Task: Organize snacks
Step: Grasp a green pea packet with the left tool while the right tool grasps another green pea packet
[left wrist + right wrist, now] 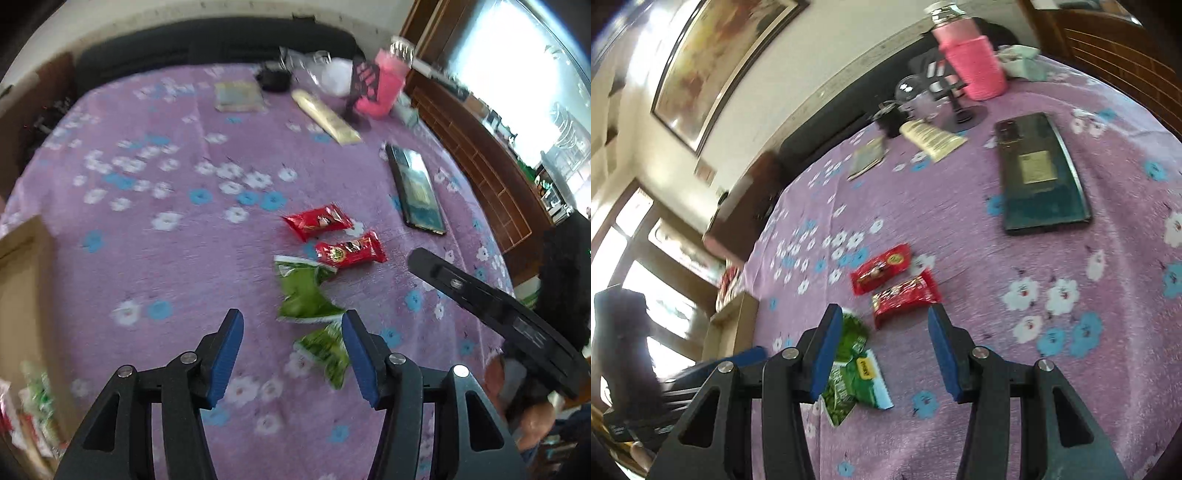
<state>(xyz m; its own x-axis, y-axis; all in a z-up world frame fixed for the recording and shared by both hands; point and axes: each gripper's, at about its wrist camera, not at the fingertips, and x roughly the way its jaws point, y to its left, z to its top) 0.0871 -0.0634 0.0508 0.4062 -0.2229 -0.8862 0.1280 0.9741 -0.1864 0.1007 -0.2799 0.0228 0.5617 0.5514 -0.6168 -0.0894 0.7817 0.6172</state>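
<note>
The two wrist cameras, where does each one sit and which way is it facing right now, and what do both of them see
Left wrist: on the left gripper, looking down at the purple floral tablecloth; both blue fingers open over the green snack packets; the right gripper crosses at right.
Right wrist: on the right gripper, tilted, facing the table and wall; open fingers near the red snack packets.
Shared: red and green packets, phone, pink bottle, cardboard box.

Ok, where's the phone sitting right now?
The phone lies flat on the purple flowered cloth, on the right side in both wrist views, beyond the two red snack packets and nearer than the pink bottle.
</note>
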